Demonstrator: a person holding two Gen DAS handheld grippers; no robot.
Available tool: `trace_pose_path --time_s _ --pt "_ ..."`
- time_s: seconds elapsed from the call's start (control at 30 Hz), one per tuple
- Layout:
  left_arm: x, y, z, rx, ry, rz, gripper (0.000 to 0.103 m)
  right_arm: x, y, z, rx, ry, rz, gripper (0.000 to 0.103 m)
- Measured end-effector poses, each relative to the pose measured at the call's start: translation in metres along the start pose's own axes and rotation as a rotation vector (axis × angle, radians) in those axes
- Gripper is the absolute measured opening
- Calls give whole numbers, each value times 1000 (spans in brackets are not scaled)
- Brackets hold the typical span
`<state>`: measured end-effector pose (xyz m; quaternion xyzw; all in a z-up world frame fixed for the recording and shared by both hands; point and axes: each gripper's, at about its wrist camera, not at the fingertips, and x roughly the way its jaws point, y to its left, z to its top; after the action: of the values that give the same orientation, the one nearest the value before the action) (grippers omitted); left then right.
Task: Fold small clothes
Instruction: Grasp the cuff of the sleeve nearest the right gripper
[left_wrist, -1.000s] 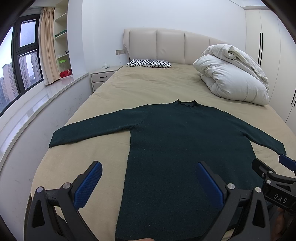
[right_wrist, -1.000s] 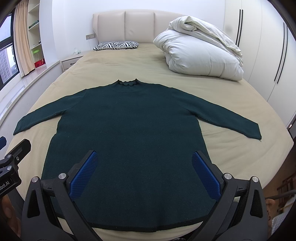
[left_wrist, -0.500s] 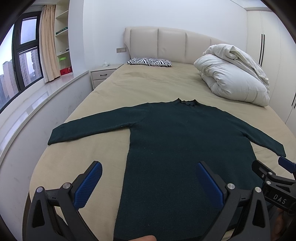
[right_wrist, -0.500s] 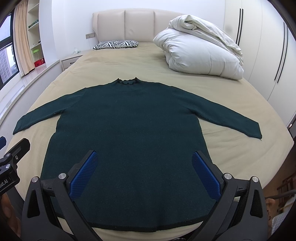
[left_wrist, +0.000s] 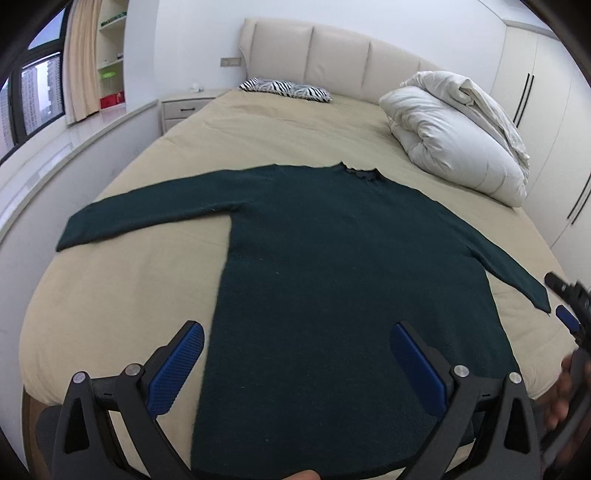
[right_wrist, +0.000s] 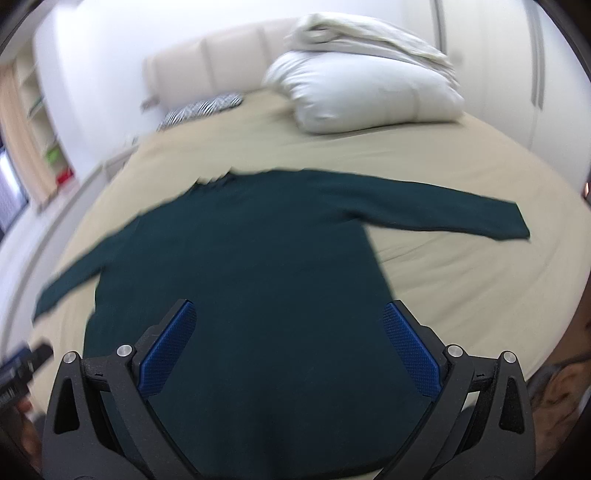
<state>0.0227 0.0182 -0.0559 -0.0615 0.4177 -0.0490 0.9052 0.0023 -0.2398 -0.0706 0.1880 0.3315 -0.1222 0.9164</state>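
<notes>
A dark green long-sleeved sweater (left_wrist: 332, 258) lies flat on the beige bed (left_wrist: 110, 295), collar toward the headboard, both sleeves spread out. My left gripper (left_wrist: 295, 354) hovers open above the sweater's lower left part, near the hem. In the right wrist view the same sweater (right_wrist: 251, 280) looks blurred, and my right gripper (right_wrist: 288, 336) hangs open over its lower body with nothing between the fingers. The right gripper (left_wrist: 565, 314) also shows at the far right edge of the left wrist view, beside the right sleeve's cuff (left_wrist: 535, 291).
A rolled white duvet (left_wrist: 458, 136) lies at the bed's far right, a zebra-print pillow (left_wrist: 284, 88) by the padded headboard (left_wrist: 332, 51). A nightstand (left_wrist: 184, 107) and a window ledge run along the left; wardrobes (left_wrist: 546, 110) stand on the right.
Both grippers have tilted and shifted: the left wrist view swung a bit right, the right wrist view rolled sharply and blurred. The sweater lies unmoved. Both jaws stay open.
</notes>
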Motion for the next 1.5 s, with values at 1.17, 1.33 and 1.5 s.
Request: trace_pose_path --time_s 1.17,1.33,1.5 --pt "109 -9 34 -63 194 -244 97 153 -399 82 852 -29 -56 8" --pt "107 5 49 -94 144 -287 97 154 -316 133 614 -47 -18 7" --pt "112 23 72 -160 100 -335 91 178 -158 174 288 -14 172 7"
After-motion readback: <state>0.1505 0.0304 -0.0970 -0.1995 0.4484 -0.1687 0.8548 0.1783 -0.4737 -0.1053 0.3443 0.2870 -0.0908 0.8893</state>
